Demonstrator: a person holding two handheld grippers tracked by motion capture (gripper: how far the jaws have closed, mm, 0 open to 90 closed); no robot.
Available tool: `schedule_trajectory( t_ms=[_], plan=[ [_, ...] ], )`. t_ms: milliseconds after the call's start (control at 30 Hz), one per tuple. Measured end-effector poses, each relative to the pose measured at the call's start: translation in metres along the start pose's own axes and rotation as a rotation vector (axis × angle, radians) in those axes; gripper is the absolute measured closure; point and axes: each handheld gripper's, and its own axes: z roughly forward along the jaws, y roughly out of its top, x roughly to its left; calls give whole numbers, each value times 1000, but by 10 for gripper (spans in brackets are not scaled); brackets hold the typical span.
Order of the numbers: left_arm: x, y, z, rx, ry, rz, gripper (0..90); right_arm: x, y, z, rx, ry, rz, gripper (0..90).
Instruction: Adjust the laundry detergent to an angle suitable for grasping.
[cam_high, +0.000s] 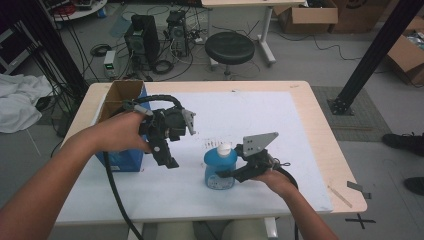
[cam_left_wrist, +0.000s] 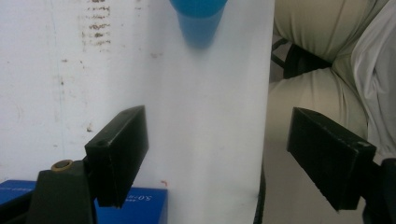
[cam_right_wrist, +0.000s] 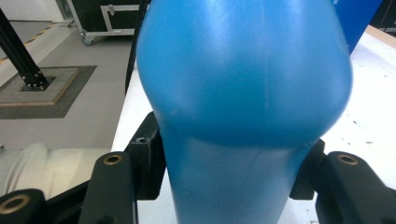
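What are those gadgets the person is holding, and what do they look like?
Two handheld grippers, both black. The left gripper has blocky black jaws, a brass screw head and a thick black cable trailing off the table. The right gripper carries a grey three-cornered plate on top. The forearms are bare; no sleeves show.

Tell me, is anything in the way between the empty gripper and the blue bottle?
Nothing visible is. The left gripper hangs open above the white mat, and only bare mat lies between it and the blue bottle. The right gripper already clamps the bottle from its other side, and the cardboard box stands behind.
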Motion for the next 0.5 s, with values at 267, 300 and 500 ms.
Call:
schedule_trajectory(
  t_ms=[267, 300, 500],
  plan=[
    [-1, 0, 1, 0, 0, 1, 214, 1, 0, -2, 11, 2, -7, 423],
    [-1, 1, 1, 0, -1, 1, 214, 1, 0, -2, 13, 0, -6, 423],
    [-1, 0, 1, -2, -1, -1, 214, 2, 0, -2, 14, -5, -5, 418]
  ],
)
